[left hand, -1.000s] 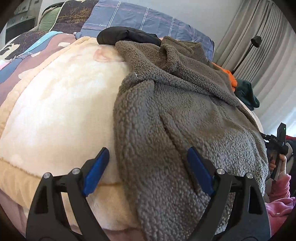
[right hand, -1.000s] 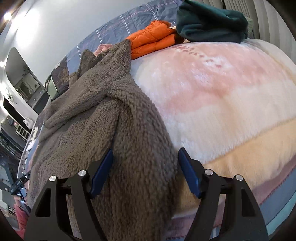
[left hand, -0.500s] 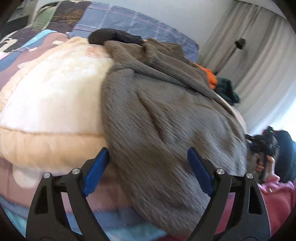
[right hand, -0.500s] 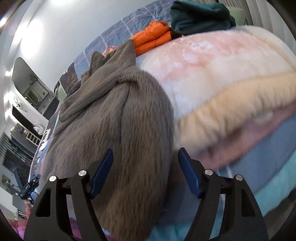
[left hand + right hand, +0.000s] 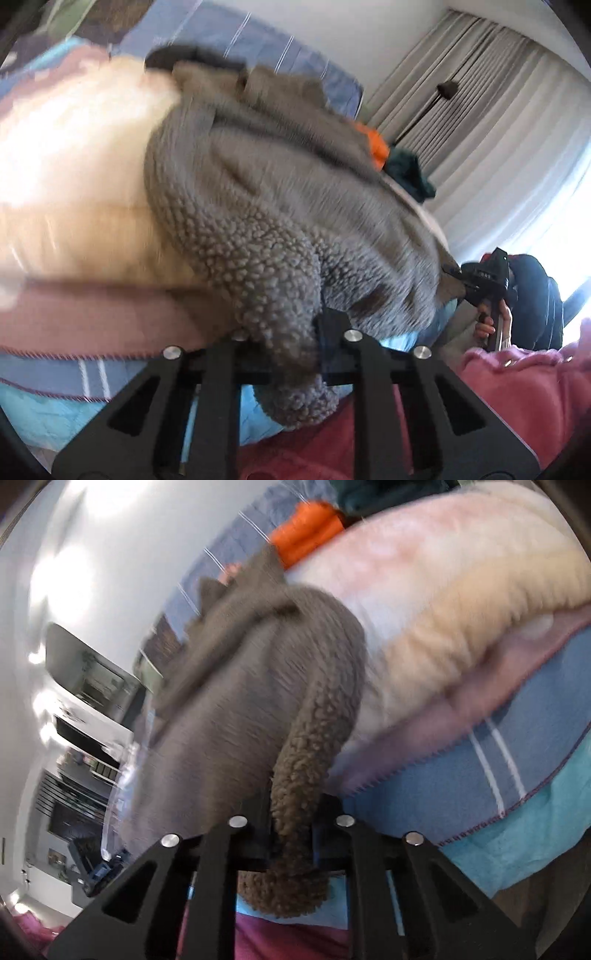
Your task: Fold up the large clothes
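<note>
Grey fleece [image 5: 258, 206] | left tool [image 5: 284, 343] clamps hem | right tool [image 5: 291, 830] clamps hem

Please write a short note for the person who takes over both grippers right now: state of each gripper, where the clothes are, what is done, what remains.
Left gripper: shut on the near left corner of the grey fleece jacket.
Right gripper: shut on the near right corner of the same jacket.
The jacket lies spread on the blanket, its near edge hanging over the bed's side.
An orange garment and a dark green one lie at the far end.
Done: both corners gripped.
Left: the fold itself; no fold visible yet.
</note>
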Action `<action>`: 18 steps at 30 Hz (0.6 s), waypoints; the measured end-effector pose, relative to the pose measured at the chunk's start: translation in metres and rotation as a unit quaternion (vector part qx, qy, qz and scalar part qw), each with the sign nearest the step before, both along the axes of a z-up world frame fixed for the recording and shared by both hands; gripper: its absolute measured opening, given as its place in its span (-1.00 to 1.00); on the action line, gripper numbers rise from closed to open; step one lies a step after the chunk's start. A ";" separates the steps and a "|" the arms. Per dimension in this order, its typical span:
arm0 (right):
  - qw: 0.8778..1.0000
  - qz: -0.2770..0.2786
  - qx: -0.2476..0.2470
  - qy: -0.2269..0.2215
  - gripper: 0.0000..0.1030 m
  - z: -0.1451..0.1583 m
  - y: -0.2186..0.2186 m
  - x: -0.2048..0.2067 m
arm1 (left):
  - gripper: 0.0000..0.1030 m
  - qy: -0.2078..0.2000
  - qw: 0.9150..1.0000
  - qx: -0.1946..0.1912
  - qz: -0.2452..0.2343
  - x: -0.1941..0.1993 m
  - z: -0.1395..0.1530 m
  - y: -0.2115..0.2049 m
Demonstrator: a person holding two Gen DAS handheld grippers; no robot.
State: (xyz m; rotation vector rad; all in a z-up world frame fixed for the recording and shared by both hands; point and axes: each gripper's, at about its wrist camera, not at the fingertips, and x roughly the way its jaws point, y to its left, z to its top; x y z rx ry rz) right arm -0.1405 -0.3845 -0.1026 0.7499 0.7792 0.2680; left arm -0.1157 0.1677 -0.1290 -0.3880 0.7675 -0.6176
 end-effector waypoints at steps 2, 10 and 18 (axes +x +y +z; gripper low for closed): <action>0.999 0.002 0.010 -0.043 -0.77 0.025 -0.001 -0.003 | -0.74 -0.043 0.999 0.002 0.004 -0.007 0.025 0.000; 0.985 0.006 0.057 -0.162 -0.79 0.093 -0.006 -0.004 | -0.77 -0.178 0.983 0.004 0.039 -0.013 0.114 -0.001; 0.961 -0.005 -0.012 -0.277 -0.80 0.167 0.005 -0.056 | -0.76 -0.255 0.962 0.009 0.092 -0.055 0.171 0.023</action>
